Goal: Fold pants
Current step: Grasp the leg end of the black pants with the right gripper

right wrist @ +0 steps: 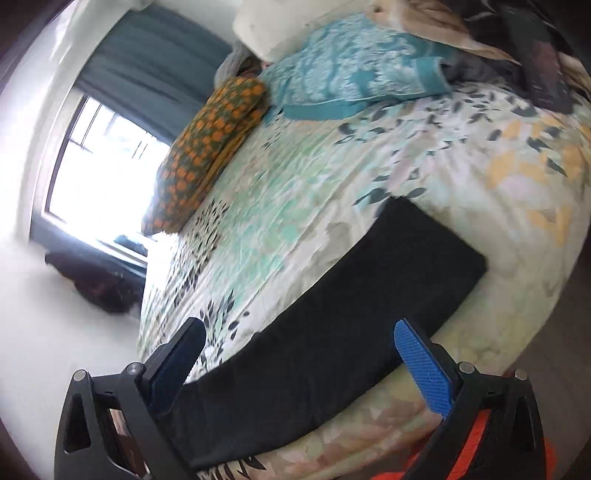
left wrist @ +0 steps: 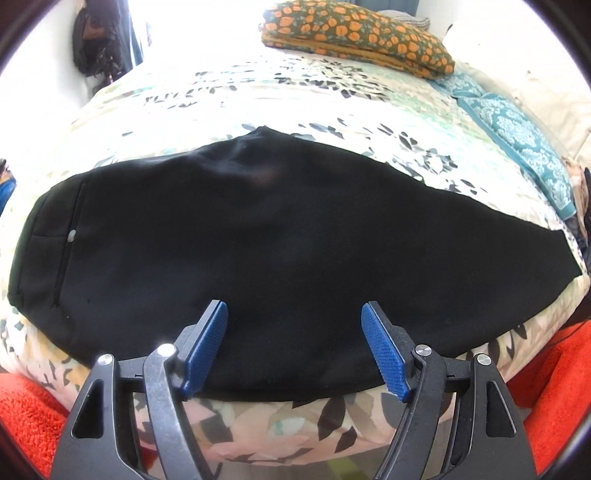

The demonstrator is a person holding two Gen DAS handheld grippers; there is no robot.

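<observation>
Black pants [left wrist: 280, 243] lie flat along the near edge of a bed, folded leg on leg, waistband and pocket at the left, leg ends at the right. My left gripper [left wrist: 294, 308] is open and empty, hovering over the pants' near edge at mid-length. In the right wrist view the leg part of the pants [right wrist: 332, 332] runs diagonally to the hem at the upper right. My right gripper [right wrist: 299, 326] is open and empty, above the leg, tilted.
The bed has a floral cover [left wrist: 258, 96]. An orange-flowered pillow [left wrist: 354, 33] and a teal patterned cloth [left wrist: 517, 129] lie at the far side. A red-orange rug [left wrist: 29, 410] lies on the floor below the bed's edge. A window [right wrist: 99, 166] is at the left.
</observation>
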